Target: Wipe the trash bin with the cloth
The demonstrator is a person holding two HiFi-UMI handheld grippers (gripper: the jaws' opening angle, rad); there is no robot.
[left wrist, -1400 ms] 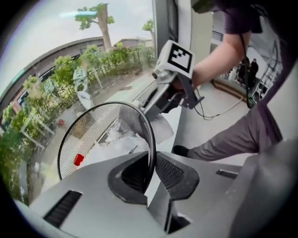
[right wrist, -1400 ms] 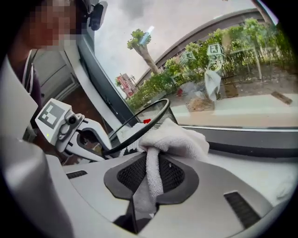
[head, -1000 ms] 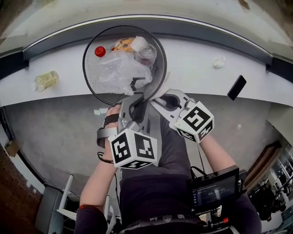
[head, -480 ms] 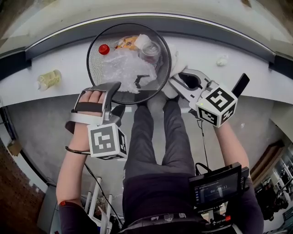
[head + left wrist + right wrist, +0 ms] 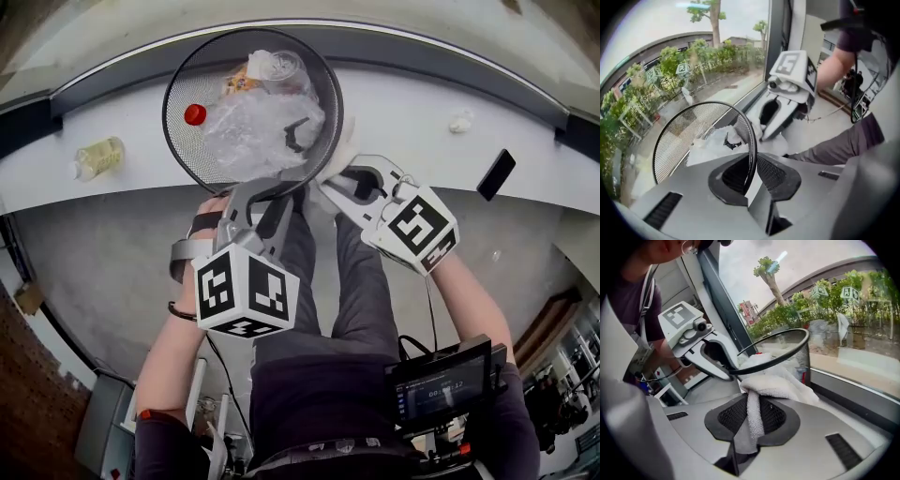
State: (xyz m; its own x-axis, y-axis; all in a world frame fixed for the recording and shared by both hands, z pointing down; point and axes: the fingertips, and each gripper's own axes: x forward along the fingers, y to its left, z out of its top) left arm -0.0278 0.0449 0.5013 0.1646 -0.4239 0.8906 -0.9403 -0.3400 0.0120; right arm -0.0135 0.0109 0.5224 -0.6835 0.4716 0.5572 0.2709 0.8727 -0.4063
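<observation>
Head view: the mesh trash bin (image 5: pixel 183 141) stands on the white tabletop (image 5: pixel 412 131) under the window, its mouth open to the camera. The left tool (image 5: pixel 267 192) sits at the near rim. In the left gripper view the black wire rim (image 5: pixel 751 154) runs between its pads. The jaws are narrow and have just been closing onto the rim. I read this as a pinch that steadies the bin.

The right tool (image 5: pixel 330 183) is clamped narrow on the white cloth (image 5: pixel 339 150). In the right gripper view a terry fold is squeezed between the pads. The rest bunches out ahead against the bin's outer wall, just under the rim.

Step in hand, as I judge it: wiping the outside of the bin on its right flank, with the left hand bracing. The next move probably calls for dragging the cloth along the mesh while the rim grip takes the push. The mesh may snag the terry and the bin looks light, so moderate pressure seems wise.

Surroundings:
- The bin holds clear plastic bags (image 5: pixel 248 131) and a red cap (image 5: pixel 195 114), which could spill if it tips.
- A small bottle (image 5: pixel 97 159) lies well off to the left.
- A crumpled wad (image 5: pixel 459 121) and a dark phone (image 5: pixel 495 174) lie to the right, apart from the work.
- The nearest obstruction to the cloth's travel is the left tool itself.
</observation>
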